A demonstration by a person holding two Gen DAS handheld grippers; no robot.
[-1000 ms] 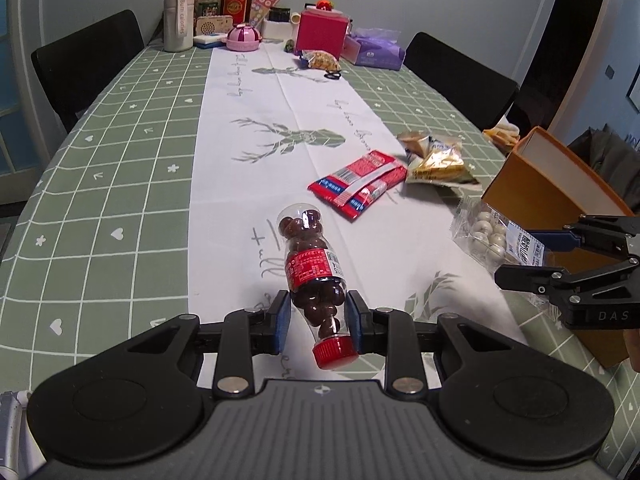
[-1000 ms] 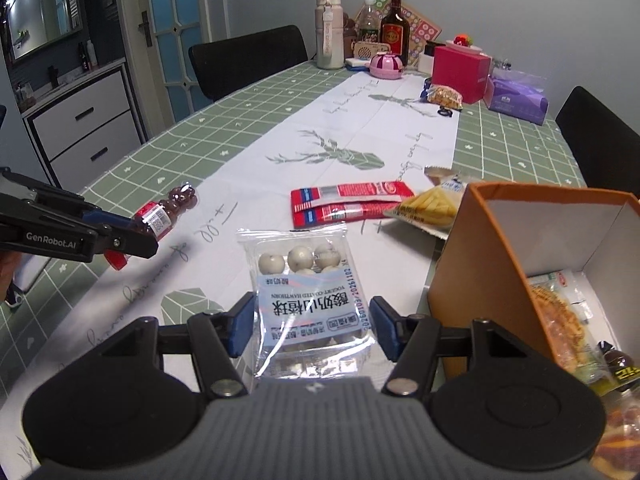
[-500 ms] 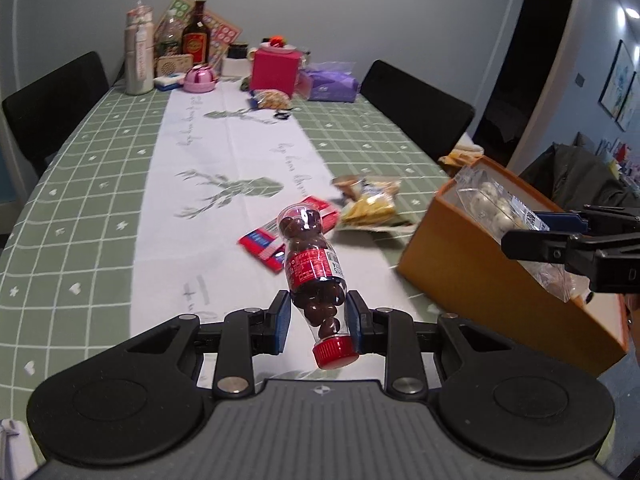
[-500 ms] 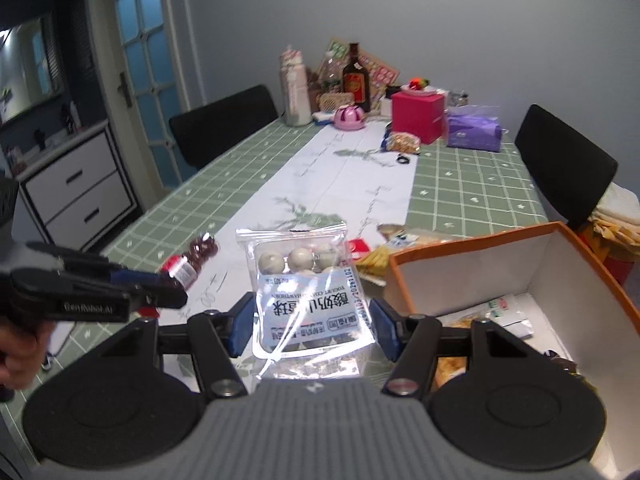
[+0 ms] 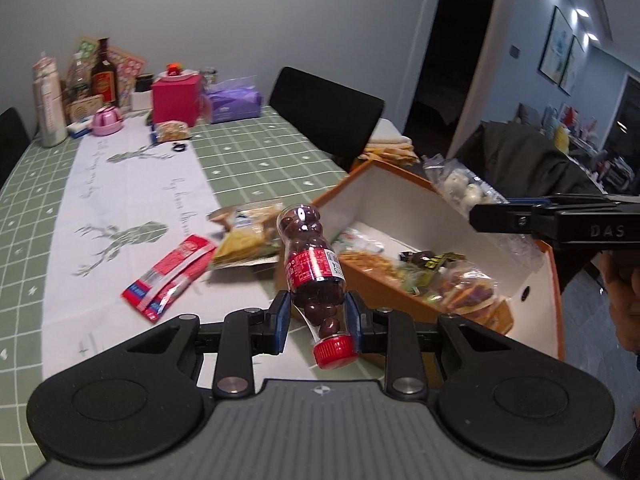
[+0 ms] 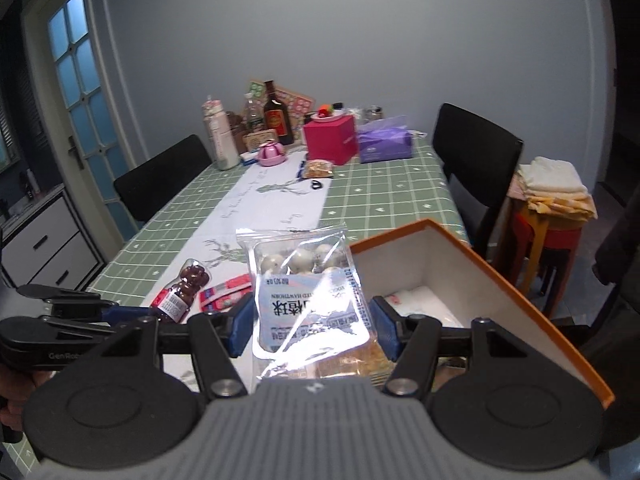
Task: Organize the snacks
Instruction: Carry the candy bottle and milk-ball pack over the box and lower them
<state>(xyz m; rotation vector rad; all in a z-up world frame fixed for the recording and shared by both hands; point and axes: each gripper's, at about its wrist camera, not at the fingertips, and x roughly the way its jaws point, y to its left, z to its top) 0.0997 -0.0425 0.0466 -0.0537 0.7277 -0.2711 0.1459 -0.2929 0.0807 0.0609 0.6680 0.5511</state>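
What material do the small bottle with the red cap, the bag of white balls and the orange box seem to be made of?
Bottle: likely clear glossy plastic; the brown candies show through, and light glints on it. Its cap looks like ridged red plastic.
Bag of white balls: thin transparent film, crinkled and shiny.
Orange box: probably cardboard, with thin flat walls, matte orange outside and white inside.

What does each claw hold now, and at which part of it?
Left claw: the chocolate bottle, near its neck. Right claw: the bag of white balls, at its lower side edges.

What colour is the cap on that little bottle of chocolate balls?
Red. The cap shows best in the left wrist view.
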